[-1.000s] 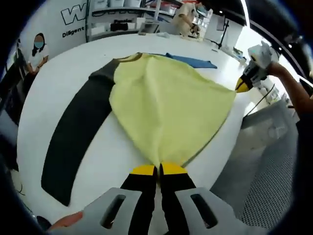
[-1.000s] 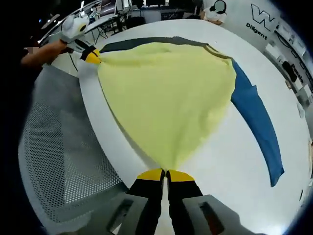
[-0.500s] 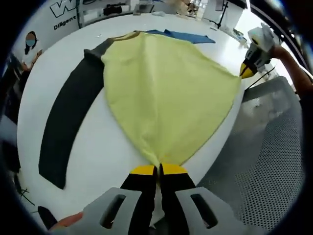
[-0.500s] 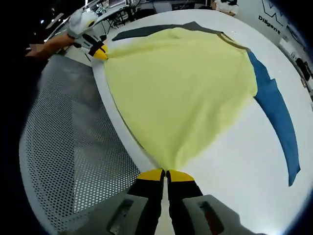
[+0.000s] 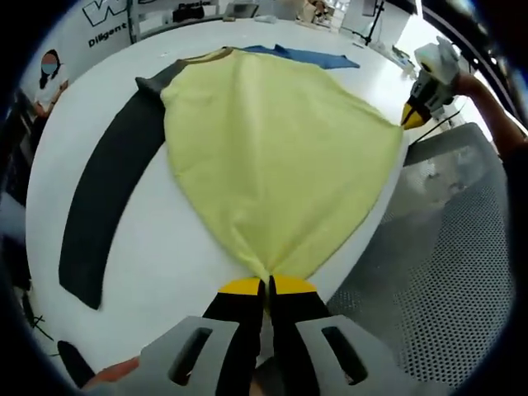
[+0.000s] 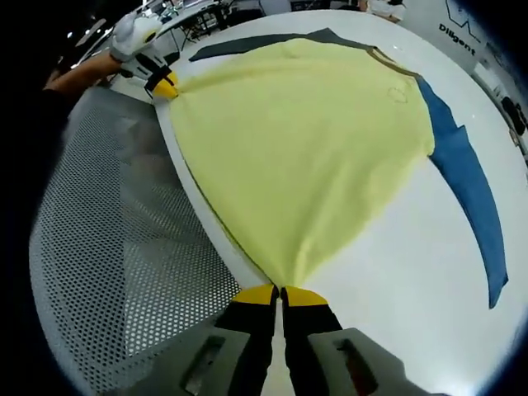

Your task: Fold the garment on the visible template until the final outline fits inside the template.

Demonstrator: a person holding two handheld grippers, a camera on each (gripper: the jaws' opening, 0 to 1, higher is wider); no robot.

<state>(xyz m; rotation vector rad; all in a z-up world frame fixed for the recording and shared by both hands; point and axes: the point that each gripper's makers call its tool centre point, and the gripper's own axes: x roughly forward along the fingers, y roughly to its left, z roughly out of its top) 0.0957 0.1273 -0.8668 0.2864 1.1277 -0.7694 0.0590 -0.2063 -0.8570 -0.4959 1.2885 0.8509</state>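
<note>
A long-sleeved garment lies spread on the white table (image 5: 173, 264): yellow body (image 5: 272, 157), dark grey sleeve (image 5: 103, 198), blue sleeve (image 5: 309, 56). My left gripper (image 5: 266, 285) is shut on one hem corner of the yellow body at the table's near edge. My right gripper (image 6: 280, 290) is shut on the other hem corner. In the right gripper view the yellow body (image 6: 305, 140) stretches away, with the blue sleeve (image 6: 470, 190) at right and the grey sleeve (image 6: 264, 43) at the top. The left gripper (image 6: 163, 89) shows at upper left; the right gripper (image 5: 410, 124) shows at upper right of the left gripper view.
A perforated grey metal floor (image 6: 115, 272) lies below the table edge, also seen as mesh floor (image 5: 445, 272). A person's sleeve (image 5: 503, 157) reaches in at right. Shelves and a wall with lettering (image 5: 107, 12) stand beyond the table.
Both cameras have drawn back slightly toward the table edge; the yellow body looks pulled a little flatter and tighter between the two grippers. Both grips hold as before.
</note>
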